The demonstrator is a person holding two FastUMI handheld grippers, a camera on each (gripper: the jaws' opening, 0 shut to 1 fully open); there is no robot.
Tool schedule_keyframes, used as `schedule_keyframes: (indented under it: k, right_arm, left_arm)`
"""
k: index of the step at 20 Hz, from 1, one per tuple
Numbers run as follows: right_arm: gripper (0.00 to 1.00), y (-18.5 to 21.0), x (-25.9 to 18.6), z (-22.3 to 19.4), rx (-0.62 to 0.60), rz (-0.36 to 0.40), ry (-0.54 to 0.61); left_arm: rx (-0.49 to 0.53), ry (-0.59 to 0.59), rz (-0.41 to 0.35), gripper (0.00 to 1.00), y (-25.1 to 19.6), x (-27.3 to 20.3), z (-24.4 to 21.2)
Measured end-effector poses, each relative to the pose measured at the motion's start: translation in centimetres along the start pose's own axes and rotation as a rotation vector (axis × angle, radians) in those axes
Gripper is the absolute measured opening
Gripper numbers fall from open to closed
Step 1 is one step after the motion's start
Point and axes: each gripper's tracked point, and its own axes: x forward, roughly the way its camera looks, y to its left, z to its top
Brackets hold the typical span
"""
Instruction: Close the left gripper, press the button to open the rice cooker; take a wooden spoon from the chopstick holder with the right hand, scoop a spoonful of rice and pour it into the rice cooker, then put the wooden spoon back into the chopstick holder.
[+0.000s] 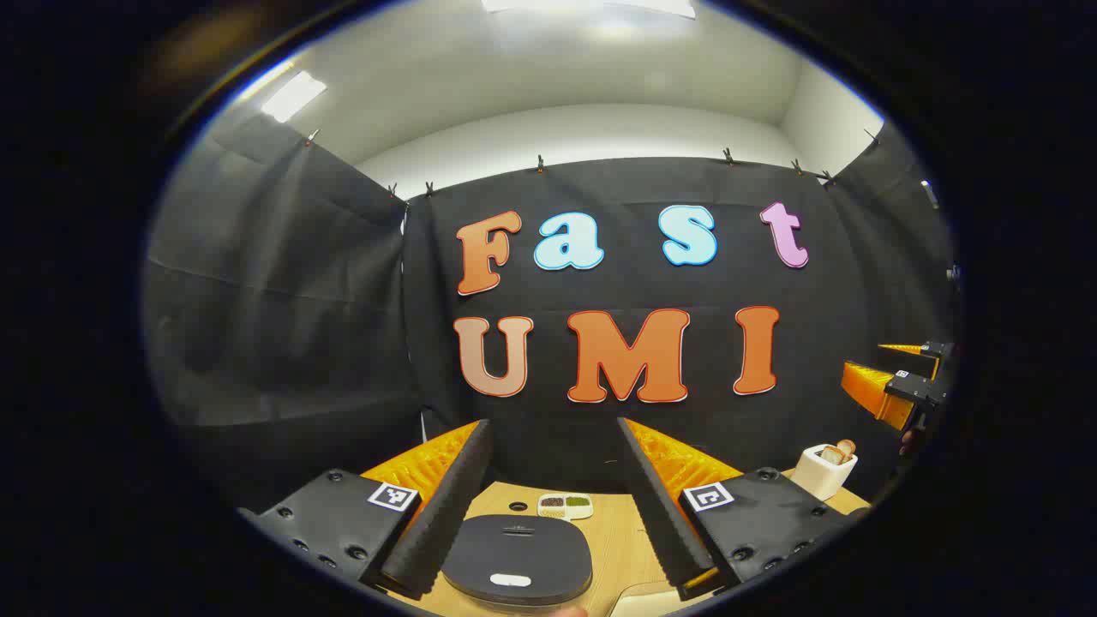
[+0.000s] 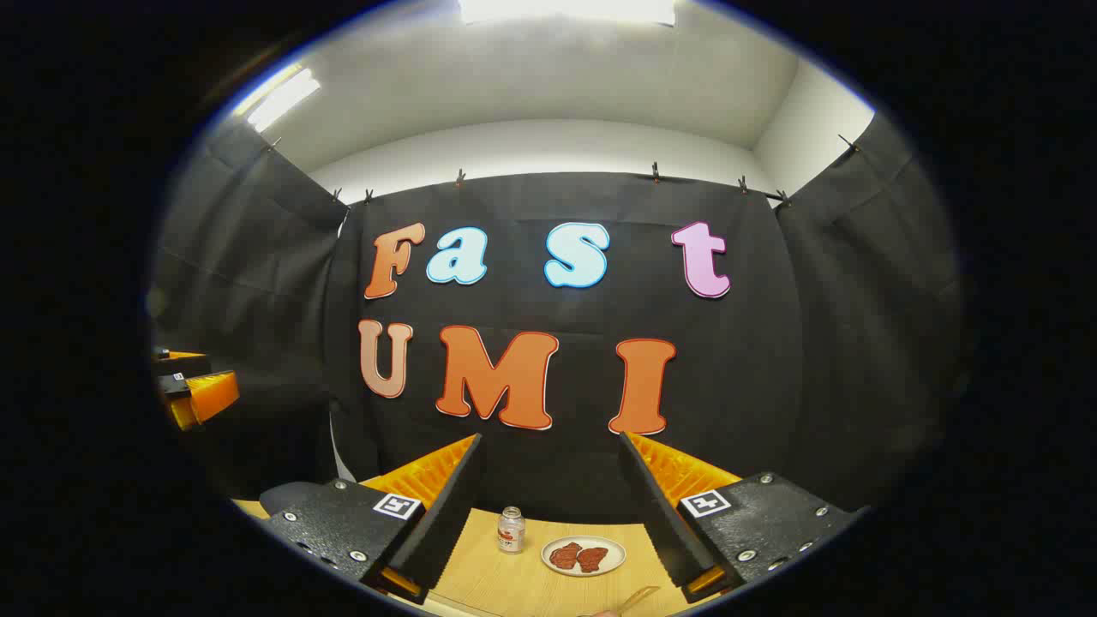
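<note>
Left gripper view looks along the left gripper (image 1: 555, 497), whose two black-padded fingers stand wide apart with nothing between them but open air. Straight ahead of it and below its fingertips sits the rice cooker (image 1: 518, 559), lid down, its dark rounded top lying flat on the wooden table (image 1: 613, 540); the cooker's pale button (image 1: 510, 580) is on the near edge of the lid, a short bar running crosswise to the fingers. Just past the cooker, still between the fingers, lies a small divided dish (image 1: 566, 506) of grains, and the table's far edge meets the booth cloth right behind it. Off to the claw's right, beyond its right finger, stands the white chopstick holder (image 1: 824, 470) near the table's right edge, with wooden handle ends poking up out of it and leaning a little rightward; which of them is the spoon I cannot tell. Farther right and higher hangs the right gripper (image 1: 896, 377), well above the tabletop. Right gripper view shows its own fingers (image 2: 446, 506) also spread wide, empty, with a small jar (image 2: 511, 530) and a plate (image 2: 584, 556) of reddish pieces on bare wood between them and free space all round.
</note>
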Motion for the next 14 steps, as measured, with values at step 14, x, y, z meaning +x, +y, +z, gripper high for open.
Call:
schedule_keyframes:
  k: [14]
  right_arm:
    - [0.96, -0.2, -0.7, -1.2, -0.01, -0.005, 0.021]
  left_arm:
    - [-0.006, 0.045, -0.035, 0.96, -2.4, -0.6, -2.2]
